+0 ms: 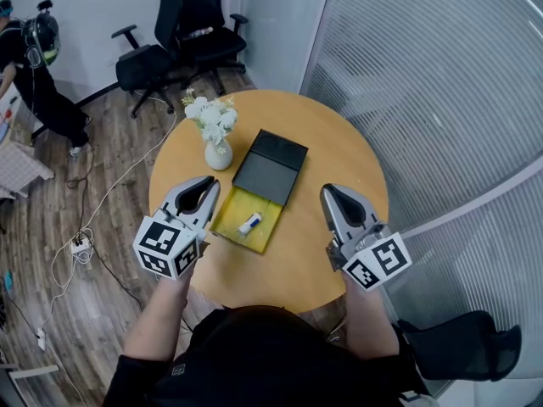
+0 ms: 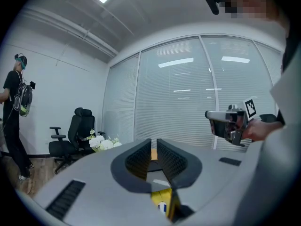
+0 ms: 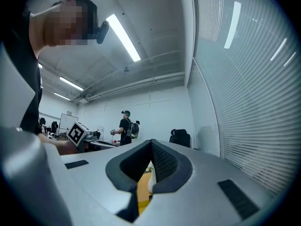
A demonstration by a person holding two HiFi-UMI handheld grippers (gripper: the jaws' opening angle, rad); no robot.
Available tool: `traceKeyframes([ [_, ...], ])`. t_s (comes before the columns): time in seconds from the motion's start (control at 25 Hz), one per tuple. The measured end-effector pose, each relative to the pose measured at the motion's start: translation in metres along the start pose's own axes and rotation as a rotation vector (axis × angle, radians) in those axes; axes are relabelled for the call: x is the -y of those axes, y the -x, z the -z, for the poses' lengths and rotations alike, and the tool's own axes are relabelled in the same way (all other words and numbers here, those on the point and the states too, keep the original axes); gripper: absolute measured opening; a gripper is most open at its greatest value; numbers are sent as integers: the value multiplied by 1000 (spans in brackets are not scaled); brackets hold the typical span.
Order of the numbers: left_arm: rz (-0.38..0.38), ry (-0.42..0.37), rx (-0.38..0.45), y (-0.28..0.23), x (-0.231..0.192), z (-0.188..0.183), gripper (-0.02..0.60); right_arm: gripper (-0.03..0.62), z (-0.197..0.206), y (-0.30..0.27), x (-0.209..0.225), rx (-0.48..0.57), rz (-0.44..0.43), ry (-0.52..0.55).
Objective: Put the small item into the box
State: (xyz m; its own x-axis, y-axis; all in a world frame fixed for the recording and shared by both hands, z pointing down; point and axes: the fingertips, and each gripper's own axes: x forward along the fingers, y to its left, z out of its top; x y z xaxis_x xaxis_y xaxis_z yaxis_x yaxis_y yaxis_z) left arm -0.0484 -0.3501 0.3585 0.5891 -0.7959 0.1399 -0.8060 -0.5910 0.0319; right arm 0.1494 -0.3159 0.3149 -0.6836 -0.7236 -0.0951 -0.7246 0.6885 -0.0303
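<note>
In the head view, a round wooden table [image 1: 339, 142] carries an open box [image 1: 227, 213] with a yellow inside. Its black lid [image 1: 271, 166] lies flat, touching the far edge of the box. The small item [image 1: 250, 223], white with a blue end, lies inside the box near the right wall. A white vase [image 1: 218, 154] with white flowers [image 1: 212, 113] stands just left of the lid. The left gripper [image 1: 202, 195] hovers just left of the box and the right gripper [image 1: 339, 200] hovers right of the box, a bit apart from it. Black office chairs [image 1: 182, 32] stand on the floor far beyond the box.

In the left gripper view, the jaws of the left gripper [image 2: 154, 155] are drawn almost together. Only a thin slit is between them and nothing is gripped. Below the jaws a part of the yellow box and the small item in it are visible. The right gripper is in the air to the right.

In the right gripper view, the jaws of the right gripper [image 3: 150, 161] meet at their tips and are empty. Through the gap below the tips only orange table wood shows. A person [image 3: 126, 128] with a backpack stands far behind.
</note>
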Motion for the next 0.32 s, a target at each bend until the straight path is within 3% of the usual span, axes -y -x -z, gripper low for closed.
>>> traceKeyframes([
  [0.32, -2, 11, -4, 1, -4, 7, 46, 35, 10, -8, -1, -7, -7, -13],
])
